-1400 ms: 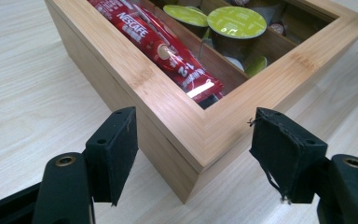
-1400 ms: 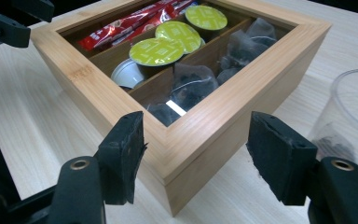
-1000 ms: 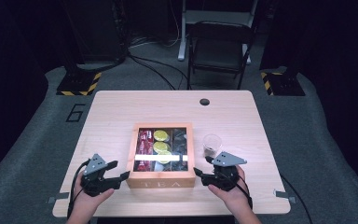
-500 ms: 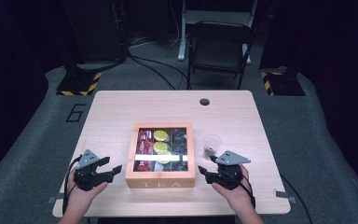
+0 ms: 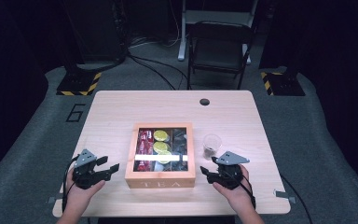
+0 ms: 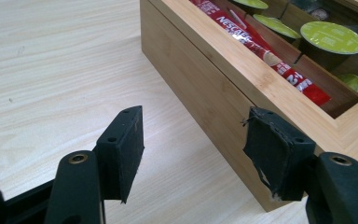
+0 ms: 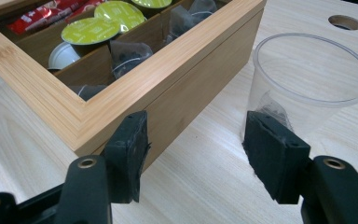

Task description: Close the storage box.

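A wooden tea box (image 5: 160,179) lettered TEA sits open-topped near the person's edge of the counter (image 5: 121,107), and everything else is placed from it. The left gripper (image 5: 103,169) is held in the left hand (image 5: 81,196) just off the box's left wall, apart from it; its 2 fingers (image 6: 121,149) stand roughly half apart with only bare counter between them, and they have just been closing. In the left gripper view the box's near corner lies just past the right-hand finger, not touching.

The right gripper (image 5: 206,173), in the right hand (image 5: 233,193), sits just off the box's right wall. Its fingers (image 7: 275,156) are partly open and grip nothing; one lies in front of the box's side, the other in front of a clear plastic cup (image 7: 307,88).

The cup stands upright just beside the box's right wall, with something dark in its bottom. Inside the box are red Nescafé sticks (image 6: 261,51) in the left compartments, green-lidded capsules (image 7: 91,30) in the middle, and dark tea bags (image 7: 128,53) on the right.
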